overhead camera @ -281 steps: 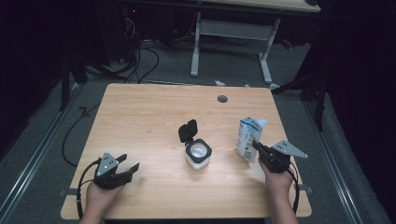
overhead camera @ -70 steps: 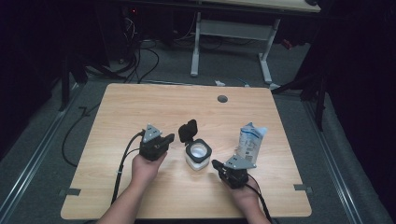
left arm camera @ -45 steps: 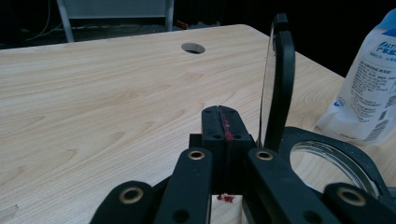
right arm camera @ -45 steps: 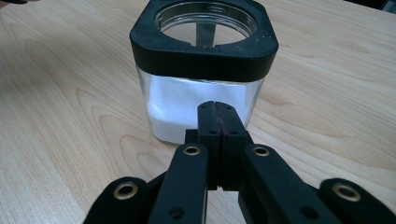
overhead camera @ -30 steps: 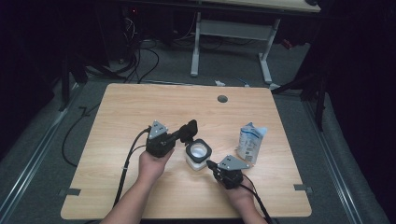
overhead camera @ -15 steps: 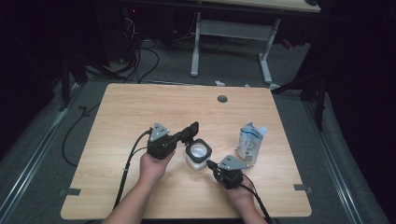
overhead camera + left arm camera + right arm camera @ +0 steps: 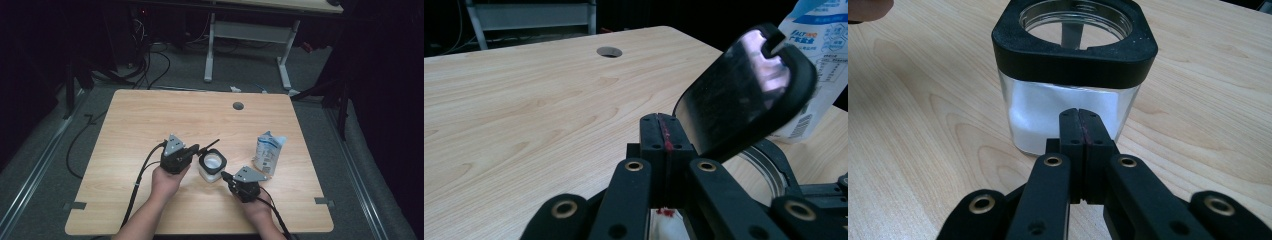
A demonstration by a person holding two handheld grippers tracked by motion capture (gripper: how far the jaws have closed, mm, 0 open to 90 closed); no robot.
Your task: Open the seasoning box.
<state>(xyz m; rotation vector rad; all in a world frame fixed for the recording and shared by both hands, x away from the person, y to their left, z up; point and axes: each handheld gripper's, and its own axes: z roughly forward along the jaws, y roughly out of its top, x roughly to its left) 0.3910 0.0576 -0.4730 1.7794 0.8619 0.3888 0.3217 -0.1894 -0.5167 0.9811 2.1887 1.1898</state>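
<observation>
A square glass jar (image 7: 212, 166) with a black collar and white powder inside stands at mid-table, also seen close up as the jar (image 7: 1068, 107). Its hinged black lid (image 7: 210, 145) stands open and tilted. My left gripper (image 7: 198, 149) is shut, its tips right at the lower edge of the lid (image 7: 744, 82); nothing is between the jaws of the left gripper (image 7: 663, 124). My right gripper (image 7: 224, 175) is shut, and in its own view the right gripper (image 7: 1079, 116) has its tips against the jar's near glass wall.
A white and blue bag (image 7: 268, 152) stands right of the jar, also visible as the bag (image 7: 819, 60). The wooden table (image 7: 150, 115) has a cable hole (image 7: 238, 106) at the back. Beyond it stand a desk frame (image 7: 245, 35) and floor cables (image 7: 150, 65).
Both grippers came in from the table's front corners to the jar. Over the last second the left gripper edged right to the lid, which now leans more; the right gripper stayed at the jar.
</observation>
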